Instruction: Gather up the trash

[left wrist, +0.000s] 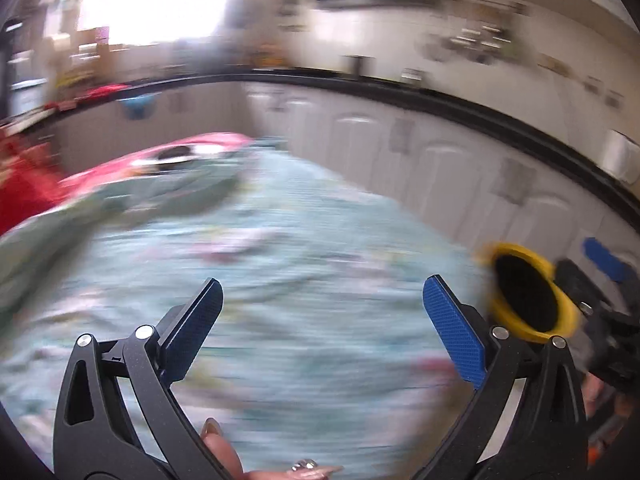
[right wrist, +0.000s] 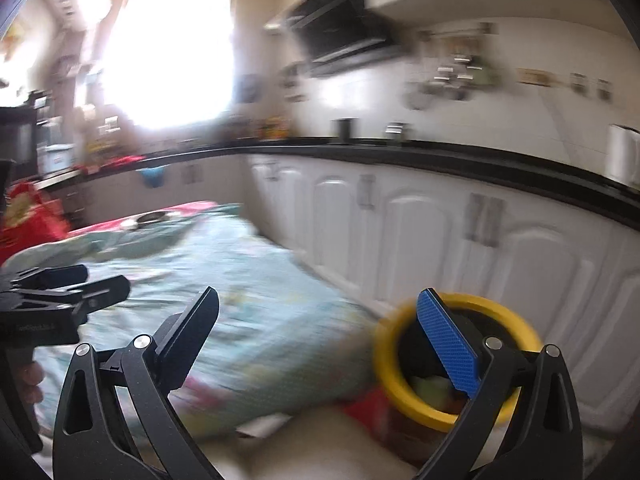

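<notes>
Everything is motion-blurred. In the left wrist view my left gripper is open over a teal floral tablecloth, with nothing between its blue pads. A yellow-rimmed bin with a dark inside sits just right of it, next to a blue pad of the other gripper. My right gripper is also open and holds nothing. Its right finger overlaps the bin's yellow rim, which is low beside the table edge. Pale green and orange scraps show inside. No loose trash can be made out on the cloth.
A pink mat with a dark dish lies at the table's far end, and a red bag stands at the left. White cabinets under a black counter run along the right. The left gripper's body shows at the left.
</notes>
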Demonstrator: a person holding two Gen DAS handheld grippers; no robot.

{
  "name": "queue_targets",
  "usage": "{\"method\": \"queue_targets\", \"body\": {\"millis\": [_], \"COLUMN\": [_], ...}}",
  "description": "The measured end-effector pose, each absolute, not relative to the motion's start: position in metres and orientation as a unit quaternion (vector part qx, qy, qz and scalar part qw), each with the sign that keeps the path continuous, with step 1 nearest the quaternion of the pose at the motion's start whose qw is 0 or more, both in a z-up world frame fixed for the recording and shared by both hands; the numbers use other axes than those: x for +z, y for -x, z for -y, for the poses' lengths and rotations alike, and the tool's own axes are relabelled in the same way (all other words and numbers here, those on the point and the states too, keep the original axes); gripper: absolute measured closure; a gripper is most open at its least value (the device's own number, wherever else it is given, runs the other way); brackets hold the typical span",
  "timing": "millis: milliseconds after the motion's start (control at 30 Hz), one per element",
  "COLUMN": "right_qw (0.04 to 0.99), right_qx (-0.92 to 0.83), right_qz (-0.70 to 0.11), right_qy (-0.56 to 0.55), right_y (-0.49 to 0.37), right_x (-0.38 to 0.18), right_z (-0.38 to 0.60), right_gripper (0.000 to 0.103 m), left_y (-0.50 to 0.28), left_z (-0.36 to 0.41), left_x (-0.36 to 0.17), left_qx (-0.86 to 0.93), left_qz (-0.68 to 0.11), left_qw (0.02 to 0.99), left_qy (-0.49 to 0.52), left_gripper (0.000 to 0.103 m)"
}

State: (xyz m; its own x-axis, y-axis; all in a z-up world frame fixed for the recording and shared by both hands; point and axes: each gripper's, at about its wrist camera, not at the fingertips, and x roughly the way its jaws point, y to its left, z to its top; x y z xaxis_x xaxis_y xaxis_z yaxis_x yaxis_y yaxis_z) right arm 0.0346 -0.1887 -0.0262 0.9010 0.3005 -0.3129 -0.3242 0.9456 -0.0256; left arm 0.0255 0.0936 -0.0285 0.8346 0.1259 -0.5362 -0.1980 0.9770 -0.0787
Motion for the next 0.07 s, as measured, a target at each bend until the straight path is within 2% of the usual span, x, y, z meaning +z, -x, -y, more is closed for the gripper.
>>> {"method": "queue_targets", "body": {"millis": [67], "right_qw": [0.958], "right_qx": [0.223], "right_qz": [-0.169], "right_qy": [0.066], "right_y": [-0.043], "right_x": [-0.023], "right_z": [0.137], "right_gripper": [0.006], "left_y": [-0.014], "left_z": [-0.151], "left_x": [-0.034], "left_qx": [0.169], "left_qz": [-0.284], "left_qw": [0.941], "left_qy": [0.071], "left_gripper": [0.011]}}
